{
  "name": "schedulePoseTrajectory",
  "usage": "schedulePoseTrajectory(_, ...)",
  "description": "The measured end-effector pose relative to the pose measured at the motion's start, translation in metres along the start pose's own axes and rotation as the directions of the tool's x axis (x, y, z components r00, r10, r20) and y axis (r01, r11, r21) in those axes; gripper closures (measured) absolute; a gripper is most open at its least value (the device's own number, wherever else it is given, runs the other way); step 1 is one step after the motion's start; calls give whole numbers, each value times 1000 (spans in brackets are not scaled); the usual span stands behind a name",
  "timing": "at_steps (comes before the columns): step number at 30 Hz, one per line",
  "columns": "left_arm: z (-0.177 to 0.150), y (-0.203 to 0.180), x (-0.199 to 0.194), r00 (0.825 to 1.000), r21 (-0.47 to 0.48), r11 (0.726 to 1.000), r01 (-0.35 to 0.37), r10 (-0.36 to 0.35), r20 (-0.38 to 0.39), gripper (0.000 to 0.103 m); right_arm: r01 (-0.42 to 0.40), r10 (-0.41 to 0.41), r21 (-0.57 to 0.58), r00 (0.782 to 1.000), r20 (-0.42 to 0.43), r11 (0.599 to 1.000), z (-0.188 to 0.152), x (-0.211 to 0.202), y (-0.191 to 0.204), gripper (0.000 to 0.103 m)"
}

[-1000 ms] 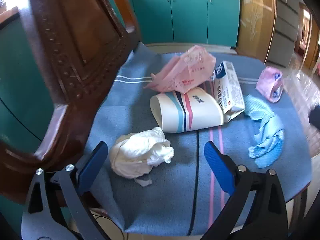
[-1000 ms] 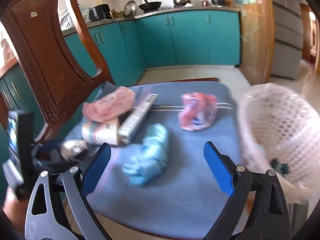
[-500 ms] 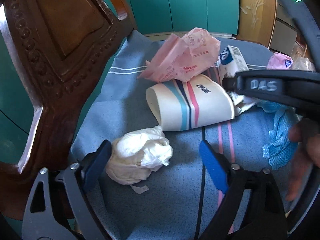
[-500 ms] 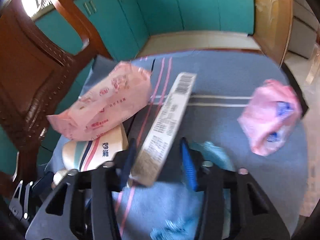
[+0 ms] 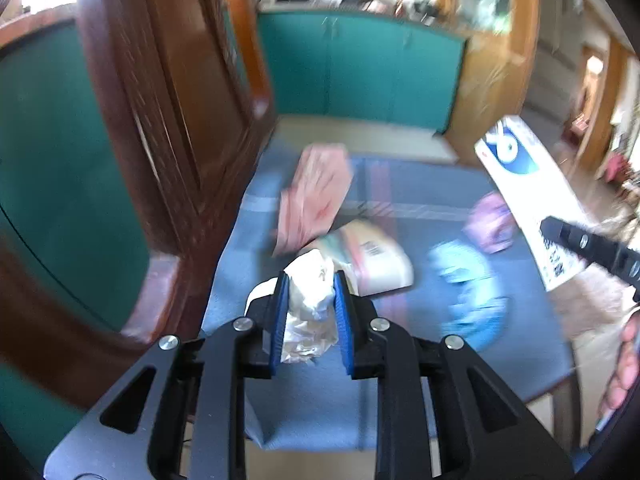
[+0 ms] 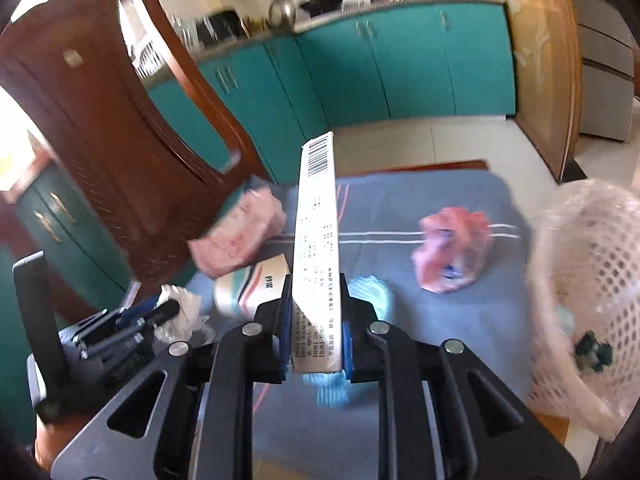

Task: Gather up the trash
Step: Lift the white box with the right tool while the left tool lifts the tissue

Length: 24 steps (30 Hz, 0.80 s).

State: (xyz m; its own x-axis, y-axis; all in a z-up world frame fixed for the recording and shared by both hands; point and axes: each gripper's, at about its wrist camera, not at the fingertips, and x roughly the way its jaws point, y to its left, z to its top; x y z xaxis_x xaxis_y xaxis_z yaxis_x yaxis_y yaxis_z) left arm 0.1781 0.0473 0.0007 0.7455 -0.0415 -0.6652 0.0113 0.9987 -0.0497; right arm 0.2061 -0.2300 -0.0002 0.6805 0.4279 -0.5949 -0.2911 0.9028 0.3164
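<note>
Gripping a long white carton [image 6: 316,248] near 1 end, the right hand-held gripper [image 6: 316,322] has just been closing, and its blue pads press the carton's narrow faces; the carton's long axis runs straight ahead and upward from the jaws, barcode end farthest out. The coming move, as I judge it, turns on 1 relation: the mesh waste basket [image 6: 588,280] stands just beside the blue cushion's [image 6: 400,412] right edge, to the right of this gripper, so the right hand is the nearer one and needs only to swing the carton sideways over the rim. The left hand-held gripper [image 5: 308,312] has likewise just been closing and now pinches a crumpled white tissue [image 5: 310,300] between its pads, lifted off the cushion; it sits on the far side from the basket, by the wooden chair back [image 5: 160,120]. Left on the cushion are a pink wrapper [image 6: 236,236], a striped paper cup [image 6: 252,284] on its side, a blue crumpled cloth [image 5: 468,288] and a small pink packet [image 6: 452,252].
</note>
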Motion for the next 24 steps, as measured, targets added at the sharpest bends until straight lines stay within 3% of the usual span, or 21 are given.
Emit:
schedulePoseTrajectory(4,-2,-4,-54,977,-5,988,155,-153,146,80,15,-14,-11,997,76,1000,-19,-52,-15,84)
schedulePoseTrajectory(8,-8,-17,-78,956,16,981,192,-190,224,80,28,-27,-18,995,92,999,-34,-77,-25,83)
schedulePoseTrajectory(16,-12,-52,-67,945,35,972,230,-232,231,80,46,-40,-56,994,102,997,-37,-74,-27,84)
schedulePoseTrajectory(24,-17,-60,-70,949,60,971,230,-237,206,80,43,-36,-76,995,96,996,-39,-71,-22,84)
